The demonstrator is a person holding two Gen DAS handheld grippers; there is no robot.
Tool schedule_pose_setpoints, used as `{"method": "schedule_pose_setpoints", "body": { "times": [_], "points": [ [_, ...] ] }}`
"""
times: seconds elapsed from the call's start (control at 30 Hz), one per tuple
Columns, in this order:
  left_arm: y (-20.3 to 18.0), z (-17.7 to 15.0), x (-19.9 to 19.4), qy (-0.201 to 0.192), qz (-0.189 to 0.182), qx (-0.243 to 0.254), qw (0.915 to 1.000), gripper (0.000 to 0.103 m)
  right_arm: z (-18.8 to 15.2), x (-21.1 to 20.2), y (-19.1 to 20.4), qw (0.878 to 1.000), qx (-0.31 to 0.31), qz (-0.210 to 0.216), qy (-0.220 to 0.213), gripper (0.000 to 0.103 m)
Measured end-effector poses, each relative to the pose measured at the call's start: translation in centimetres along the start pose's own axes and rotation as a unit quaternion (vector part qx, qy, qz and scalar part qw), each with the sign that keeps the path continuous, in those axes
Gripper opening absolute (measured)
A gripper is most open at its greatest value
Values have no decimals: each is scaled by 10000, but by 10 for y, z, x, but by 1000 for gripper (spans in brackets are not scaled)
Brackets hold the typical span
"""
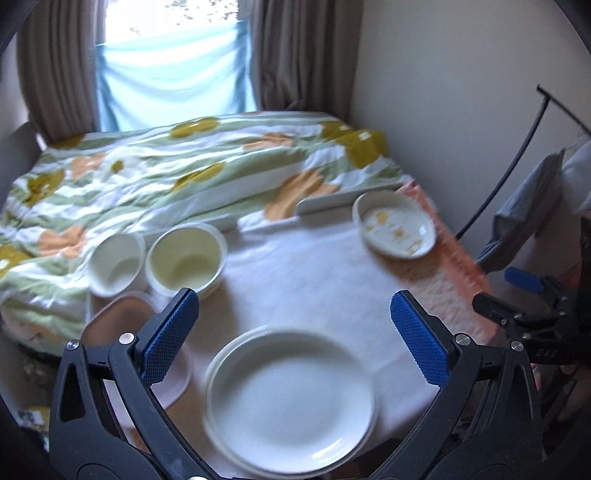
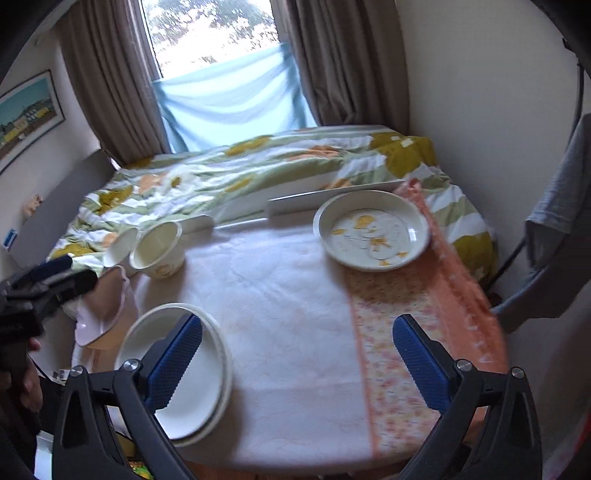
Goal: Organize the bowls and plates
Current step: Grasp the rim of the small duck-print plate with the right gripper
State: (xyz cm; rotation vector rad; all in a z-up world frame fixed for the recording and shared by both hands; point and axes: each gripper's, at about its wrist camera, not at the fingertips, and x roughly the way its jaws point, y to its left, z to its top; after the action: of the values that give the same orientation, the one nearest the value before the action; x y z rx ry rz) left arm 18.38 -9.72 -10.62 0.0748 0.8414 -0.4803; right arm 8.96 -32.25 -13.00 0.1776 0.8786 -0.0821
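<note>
Daylight from the window (image 2: 214, 37) blows out its glass; both views are motion-blurred, with fisheye-curved, dark-vignetted edges.

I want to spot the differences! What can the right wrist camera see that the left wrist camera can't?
Only the right wrist view shows the framed picture on the wall and the left gripper from outside.

Only the left wrist view shows the right gripper from outside, at its right edge.

Both show the stacked white plates, the patterned plate at the far right of the table, two cups, the pink dish, the flowery blanket and the window.
</note>
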Motion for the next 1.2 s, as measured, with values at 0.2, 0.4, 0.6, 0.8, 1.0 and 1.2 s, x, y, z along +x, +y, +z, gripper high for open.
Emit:
{"method": "schedule_pose_setpoints", "body": {
  "times": [0.2, 0.4, 0.6, 0.8, 1.0, 1.2],
  "points": [
    [-33, 67, 33, -75, -486, 57, 9988, 103, 33, -1, -60, 9964, 789, -225, -227, 103],
    [-65, 105, 129, 478, -645, 442, 9958, 102, 43, 53, -105, 9885, 1479, -210, 220, 99],
    [-78, 99, 244, 1287, -587, 620, 9880, 75, 44, 119, -133, 9785, 1987, 96, 537, 68],
    [-80, 93, 317, 1865, -872, 542, 9771, 56, 51, 162, -142, 9733, 2202, 151, 630, 51],
    [-88, 96, 349, 2099, -1028, 593, 9705, 49, 51, 179, -150, 9701, 2314, 9, 732, 35],
    [-91, 93, 363, 2237, -986, 647, 9675, 27, 54, 189, -159, 9691, 2327, -124, 806, 25]
  ]
}}
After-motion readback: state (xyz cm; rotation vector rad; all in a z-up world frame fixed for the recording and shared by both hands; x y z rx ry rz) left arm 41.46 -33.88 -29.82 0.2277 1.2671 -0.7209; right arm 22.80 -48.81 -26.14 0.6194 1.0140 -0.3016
